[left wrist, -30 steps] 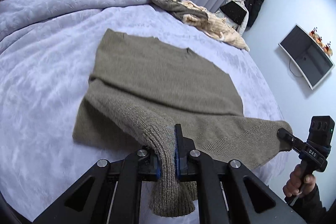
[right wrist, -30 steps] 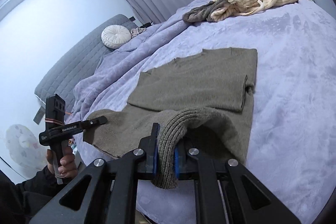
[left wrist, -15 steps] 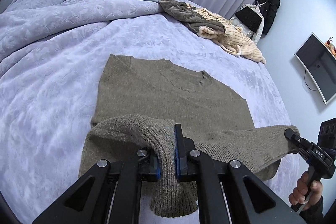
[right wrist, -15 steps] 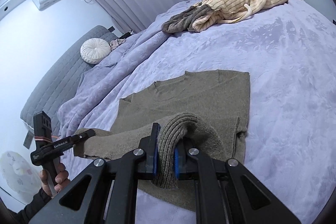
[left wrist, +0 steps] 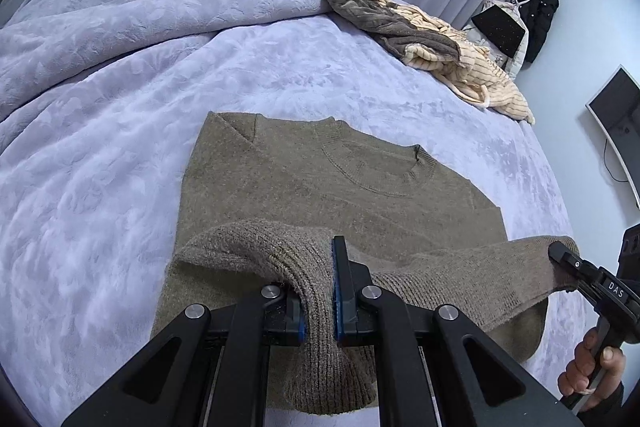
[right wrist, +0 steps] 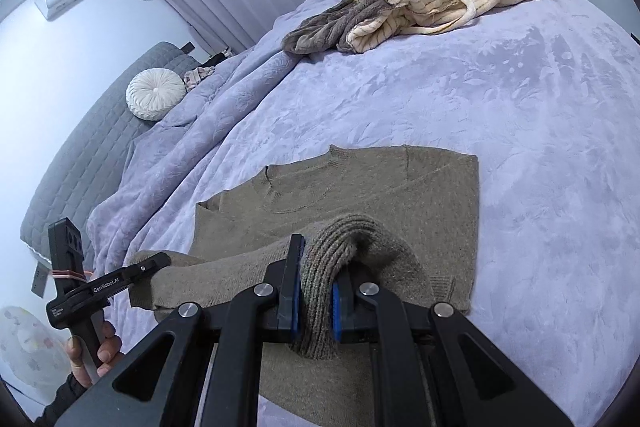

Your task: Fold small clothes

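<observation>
An olive-brown knit sweater [left wrist: 328,187] lies flat on the lilac bed cover [left wrist: 100,155], neck toward the far side, sleeves folded in. It also shows in the right wrist view [right wrist: 420,195]. My left gripper [left wrist: 318,307] is shut on the ribbed bottom hem at one corner. My right gripper [right wrist: 316,307] is shut on the hem at the other corner. The hem is lifted and stretched between the two, over the sweater's lower body. The right gripper [left wrist: 568,259] shows in the left wrist view, and the left gripper [right wrist: 156,263] shows in the right wrist view.
A grey and cream striped pile of clothes [left wrist: 432,47] lies at the far edge of the bed, also in the right wrist view [right wrist: 420,3]. A round white cushion [right wrist: 156,99] rests by the grey headboard. A rumpled duvet [left wrist: 120,11] lies on the left. A wall screen [left wrist: 616,123] hangs at right.
Both grippers have carried the lifted hem forward over the sweater toward its neck. The sweater's visible flat part has grown shorter.
</observation>
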`<state>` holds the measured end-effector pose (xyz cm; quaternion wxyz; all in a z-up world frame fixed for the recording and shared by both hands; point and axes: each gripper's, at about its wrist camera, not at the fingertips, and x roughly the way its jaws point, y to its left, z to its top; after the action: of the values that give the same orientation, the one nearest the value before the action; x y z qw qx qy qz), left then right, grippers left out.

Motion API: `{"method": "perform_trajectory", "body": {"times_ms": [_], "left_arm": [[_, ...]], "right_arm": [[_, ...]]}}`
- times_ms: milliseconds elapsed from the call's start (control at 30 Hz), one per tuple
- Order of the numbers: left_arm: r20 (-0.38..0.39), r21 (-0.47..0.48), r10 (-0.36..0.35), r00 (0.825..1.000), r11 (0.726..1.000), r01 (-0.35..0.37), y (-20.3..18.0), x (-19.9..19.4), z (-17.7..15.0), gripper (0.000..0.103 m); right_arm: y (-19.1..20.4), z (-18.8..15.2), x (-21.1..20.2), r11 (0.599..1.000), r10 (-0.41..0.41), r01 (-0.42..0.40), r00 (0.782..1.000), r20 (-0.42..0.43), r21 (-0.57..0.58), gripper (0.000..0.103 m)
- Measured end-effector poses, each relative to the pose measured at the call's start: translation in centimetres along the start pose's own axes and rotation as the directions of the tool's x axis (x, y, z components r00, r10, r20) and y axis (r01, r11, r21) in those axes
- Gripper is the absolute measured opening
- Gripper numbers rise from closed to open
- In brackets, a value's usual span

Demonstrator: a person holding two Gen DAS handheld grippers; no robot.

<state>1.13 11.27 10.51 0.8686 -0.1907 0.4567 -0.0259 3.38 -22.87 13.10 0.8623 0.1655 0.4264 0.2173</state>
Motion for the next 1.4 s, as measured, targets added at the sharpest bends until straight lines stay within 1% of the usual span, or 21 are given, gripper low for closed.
{"method": "perform_trajectory", "body": {"times_ms": [133,300,467,767,1033,1200,1267,1400], "left_arm": [[-0.02,-0.01,0.026,0.999,1.0,-0.026,0.4,1.4,0.6,0.011],[-0.029,-0.025,0.033,0.999,0.999,-0.034,1.0,2.7,1.9,0.011],[-0.041,-0.007,0.059,0.997,0.998,-0.06,0.7,4.1,3.3,0.011],[-0.053,0.031,0.089,0.995,0.996,-0.088,0.2,6.0,4.7,0.011],[-0.075,0.043,0.095,0.993,0.995,-0.092,0.2,7.8,5.8,0.011],[-0.108,0.039,0.085,0.99,0.996,-0.081,0.4,9.6,6.8,0.011],[-0.134,0.032,0.091,0.987,0.996,-0.088,0.7,10.8,7.2,0.011],[-0.145,0.058,0.112,0.983,0.993,-0.105,0.4,12.3,7.9,0.011]], "right_arm": [[0.1,0.9,1.7,1.0,-0.024,0.024,1.0,-0.02,-0.014,0.012],[-0.1,1.8,3.7,0.998,-0.057,0.057,0.997,-0.047,-0.012,0.012],[-0.5,2.7,5.6,0.996,-0.084,0.084,0.994,-0.068,-0.001,0.012],[-0.7,4.2,7.1,0.994,-0.108,0.108,0.992,-0.073,0.001,0.012],[-1.2,4.7,8.4,0.992,-0.128,0.129,0.988,-0.083,0.011,0.012],[-2.1,5.5,9.7,0.988,-0.136,0.142,0.986,-0.101,0.056,0.012],[-2.9,5.8,10.5,0.986,-0.132,0.142,0.985,-0.116,0.086,0.012],[-4.1,6.3,11.9,0.981,-0.125,0.142,0.983,-0.132,0.131,0.012]]}}
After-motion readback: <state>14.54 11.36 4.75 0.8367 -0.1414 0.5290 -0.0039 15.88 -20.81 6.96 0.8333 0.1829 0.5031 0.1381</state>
